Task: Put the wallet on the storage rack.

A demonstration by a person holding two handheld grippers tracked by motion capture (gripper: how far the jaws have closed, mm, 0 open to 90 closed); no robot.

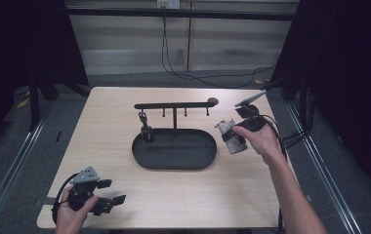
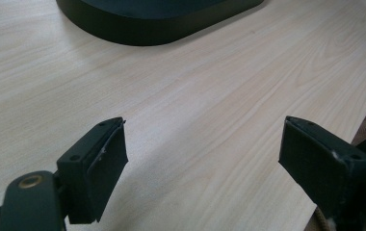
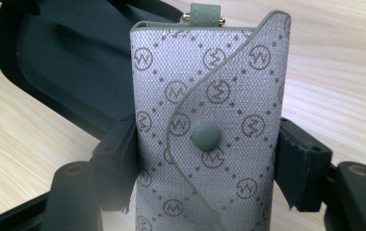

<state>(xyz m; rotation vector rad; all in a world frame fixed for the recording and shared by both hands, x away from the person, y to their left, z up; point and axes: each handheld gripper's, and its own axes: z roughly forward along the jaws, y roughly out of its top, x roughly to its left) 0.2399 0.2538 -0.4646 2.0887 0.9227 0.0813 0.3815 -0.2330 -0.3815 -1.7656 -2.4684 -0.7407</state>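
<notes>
your right gripper (image 3: pixel 205 159) is clamped on the grey key pouch (image 3: pixel 210 130), one jaw pressing each long side, so the pouch stands between them with its snap button facing the camera and its top tab pointing away from your hand. in the high view the pouch (image 1: pixel 231 136) sits just ahead of your right hand (image 1: pixel 259 139), held above the table (image 1: pixel 125 195) just beside the right end of the black oval tray (image 1: pixel 174 158), whose stand with hooks (image 1: pixel 174 105) rises behind it. your left gripper (image 2: pixel 202 154) has its jaws spread wide with nothing between them, low over the bare wood near the table's front left corner, well apart from the pouch.
</notes>
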